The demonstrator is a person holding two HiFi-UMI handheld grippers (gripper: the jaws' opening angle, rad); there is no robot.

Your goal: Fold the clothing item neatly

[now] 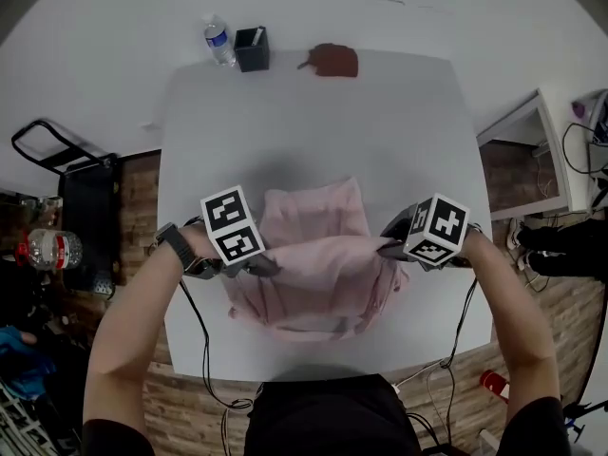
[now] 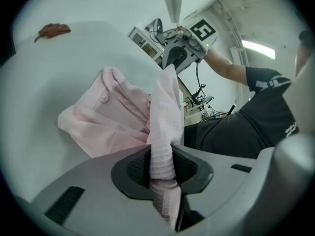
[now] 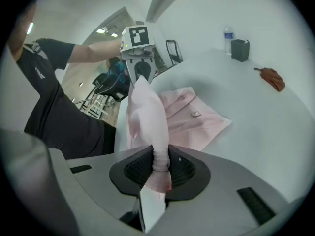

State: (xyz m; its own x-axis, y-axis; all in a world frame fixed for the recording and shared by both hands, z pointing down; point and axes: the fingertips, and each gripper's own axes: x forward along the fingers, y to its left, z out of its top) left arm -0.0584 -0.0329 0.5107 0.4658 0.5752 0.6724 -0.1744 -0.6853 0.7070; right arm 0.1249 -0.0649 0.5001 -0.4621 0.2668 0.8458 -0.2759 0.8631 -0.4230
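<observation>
Head cam sits right above the white table (image 1: 313, 131) and faces steeply down, so the whole top fits in frame. Each gripper cam rides low behind its own jaws, super close, with the pads filling the lower frame. The left gripper (image 2: 162, 168) cam faces across to the right gripper (image 2: 169, 67), and the right one faces back at it. All three share the pink shirt (image 1: 318, 274) and the brown item (image 1: 334, 60) at the table's far edge.

no words or numbers could be read. the water bottle's (image 1: 219, 42) label was too small, the white print on the person's dark shirt (image 2: 290, 129) too blurred, and the marker cubes (image 1: 233, 224) bore only black-and-white square patterns.
</observation>
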